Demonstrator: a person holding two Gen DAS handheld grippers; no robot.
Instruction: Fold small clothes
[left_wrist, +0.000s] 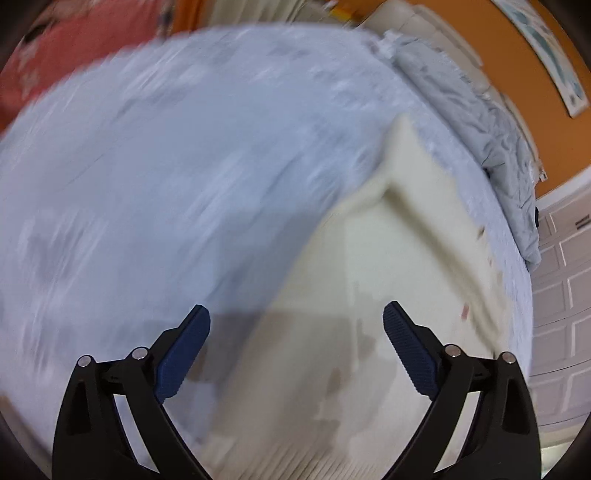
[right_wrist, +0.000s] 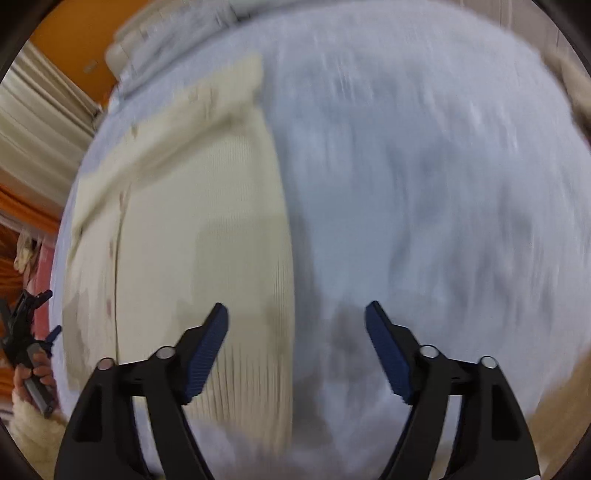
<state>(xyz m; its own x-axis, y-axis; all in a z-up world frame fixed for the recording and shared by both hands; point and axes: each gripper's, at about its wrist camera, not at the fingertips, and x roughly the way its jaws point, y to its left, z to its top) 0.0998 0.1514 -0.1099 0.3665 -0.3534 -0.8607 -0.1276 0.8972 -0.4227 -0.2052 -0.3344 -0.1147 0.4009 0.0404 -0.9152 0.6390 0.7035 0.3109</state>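
We look down along two pairs of black fingers with blue pads onto a bed (left_wrist: 184, 155) covered in pale blue-grey fabric. Both pictures are smeared by motion blur, so fine detail is lost.

Our left gripper (left_wrist: 296, 325) has its fingers spread wide, with nothing between them. Below it lies a cream garment (left_wrist: 388, 266), ribbed like a knit, flat on the bed with one part folded over along a diagonal crease; small reddish marks run near its far edge. It sits in the right half of this view, near the bed's edge. A crumpled grey cloth (left_wrist: 509, 147) lies beyond it, against an orange wall (left_wrist: 509, 59).

Our right gripper (right_wrist: 296, 321) also has its fingers wide and holds nothing. Here the garment (right_wrist: 192, 229) fills the left half, its long straight edge running down to pass just under the left finger. At the far left edge a hand (right_wrist: 37, 369) grips the other tool.

We judge that a fold has been laid and the garment now lies loose, touched by neither gripper.

What could go wrong from here:
- The blur suggests quick movement; a pad dragged across the knit could pull the fold open.
- Pinching only the top layer for the next fold would leave the lower layer behind and skew the shape.
- Fingers pressed too deep may catch the bed cover with the garment.
- The garment lies close to the bed's edge, so a sideways tug could slide it off
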